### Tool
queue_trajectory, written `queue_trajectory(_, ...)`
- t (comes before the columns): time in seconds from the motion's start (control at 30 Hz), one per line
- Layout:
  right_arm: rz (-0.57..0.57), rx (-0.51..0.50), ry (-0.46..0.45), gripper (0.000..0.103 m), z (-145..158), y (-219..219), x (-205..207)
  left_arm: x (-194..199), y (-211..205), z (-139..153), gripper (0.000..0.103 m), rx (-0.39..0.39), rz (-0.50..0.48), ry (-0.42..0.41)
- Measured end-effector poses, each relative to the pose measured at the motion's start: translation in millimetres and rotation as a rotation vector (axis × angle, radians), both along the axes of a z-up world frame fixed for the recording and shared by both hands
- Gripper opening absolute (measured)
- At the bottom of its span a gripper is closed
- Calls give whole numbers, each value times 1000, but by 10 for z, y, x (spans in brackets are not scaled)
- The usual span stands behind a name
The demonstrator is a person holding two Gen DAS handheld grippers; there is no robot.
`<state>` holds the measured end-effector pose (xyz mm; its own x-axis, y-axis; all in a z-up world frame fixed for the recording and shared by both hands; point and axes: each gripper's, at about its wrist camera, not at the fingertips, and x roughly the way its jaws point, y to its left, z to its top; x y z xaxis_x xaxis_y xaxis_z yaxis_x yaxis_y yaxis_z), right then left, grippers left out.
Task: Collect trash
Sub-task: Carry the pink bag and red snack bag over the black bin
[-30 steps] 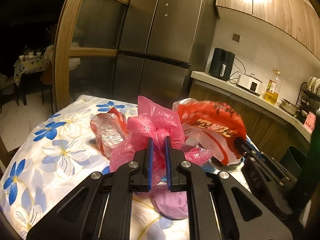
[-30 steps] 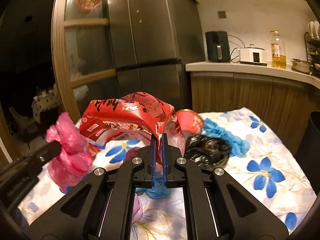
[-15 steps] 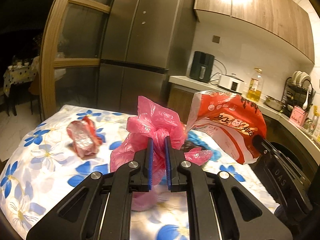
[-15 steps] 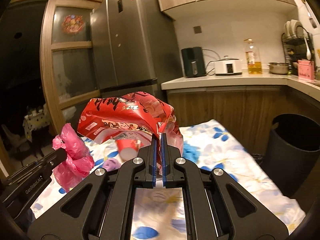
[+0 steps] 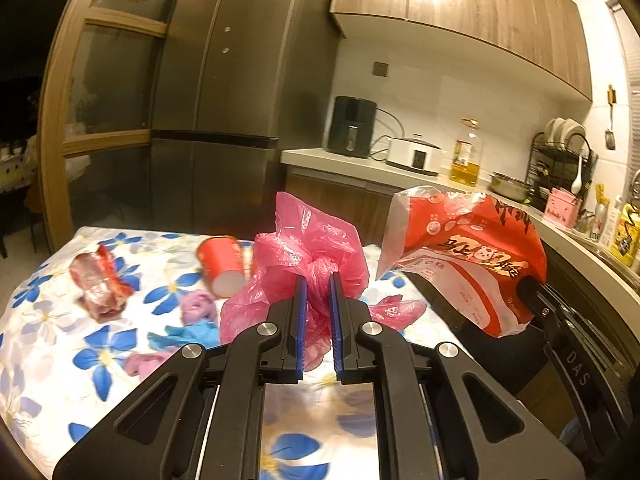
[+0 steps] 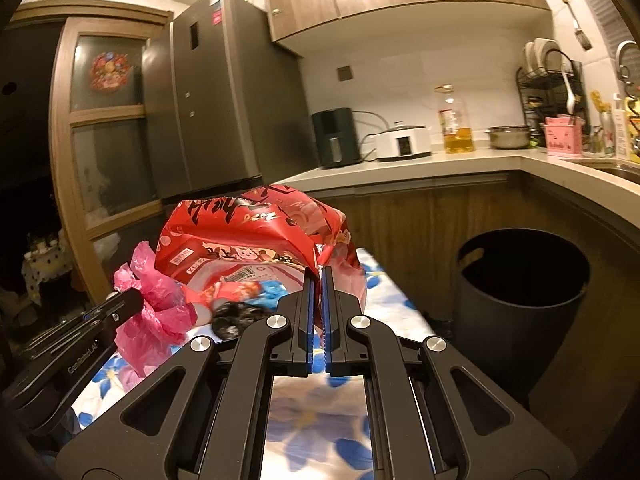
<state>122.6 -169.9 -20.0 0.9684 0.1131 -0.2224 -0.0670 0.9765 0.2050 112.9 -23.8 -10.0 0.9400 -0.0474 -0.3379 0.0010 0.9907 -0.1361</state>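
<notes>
My left gripper (image 5: 317, 280) is shut on a crumpled pink plastic bag (image 5: 312, 248) and holds it above the table with the flowered cloth (image 5: 104, 344). My right gripper (image 6: 317, 276) is shut on a red snack bag (image 6: 256, 232) held in the air; that bag also shows at the right of the left wrist view (image 5: 464, 256). The pink bag shows at the left of the right wrist view (image 6: 156, 312). A dark round trash bin (image 6: 520, 292) stands on the floor to the right of the table.
On the cloth lie a red paper cup (image 5: 222, 264) on its side, a crumpled clear-and-red wrapper (image 5: 100, 284), purple (image 5: 196, 308) and blue (image 5: 184, 332) scraps and a black crumpled bag (image 6: 232, 320). A fridge (image 5: 224, 92) and a kitchen counter (image 6: 440, 164) stand behind.
Both grippers have lifted and swung to the right with their bags. The trash bin has come into the right wrist view and now sits closer.
</notes>
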Motion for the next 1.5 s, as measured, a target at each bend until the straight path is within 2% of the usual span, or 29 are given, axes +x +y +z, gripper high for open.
queue_trajectory(0.87,-263,37,-21,3,8,-1231,-97,413,-1378,97,10,55,-230,-22)
queue_trajectory(1.5,-439,88,-23,3,32,-2052,66,817,-2226,115,10,67,-360,-36)
